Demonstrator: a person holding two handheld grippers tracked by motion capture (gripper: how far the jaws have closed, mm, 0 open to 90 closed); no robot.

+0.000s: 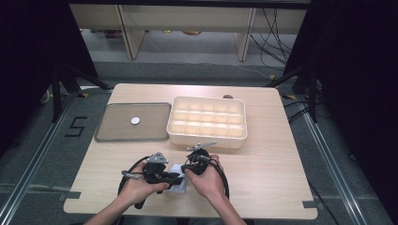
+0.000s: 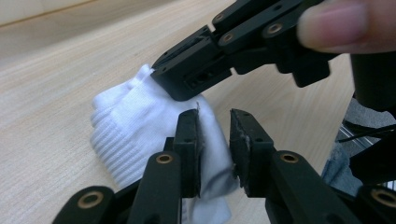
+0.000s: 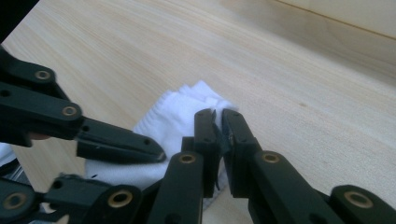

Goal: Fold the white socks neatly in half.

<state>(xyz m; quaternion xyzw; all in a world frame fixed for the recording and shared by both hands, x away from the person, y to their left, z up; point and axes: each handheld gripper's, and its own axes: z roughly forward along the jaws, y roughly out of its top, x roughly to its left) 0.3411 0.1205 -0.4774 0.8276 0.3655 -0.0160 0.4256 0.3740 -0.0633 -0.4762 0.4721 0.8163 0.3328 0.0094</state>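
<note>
A small white knitted cloth (image 1: 179,183) lies crumpled on the wooden table near its front edge, between the two hands. My left gripper (image 1: 179,177) points right at it. In the left gripper view its jaws (image 2: 215,121) stand a little apart over the cloth (image 2: 135,116), with a gap between the pads. My right gripper (image 1: 186,168) comes in from the right. In the right gripper view its jaws (image 3: 219,114) are pinched together on a fold of the cloth (image 3: 177,112). The two grippers' tips nearly touch above the cloth.
Behind the hands stands a cream box (image 1: 206,138) divided into several compartments. To its left lies a flat grey tray (image 1: 112,129) with a small white disc (image 1: 135,120) on it. Bare wood stretches to the right of the hands.
</note>
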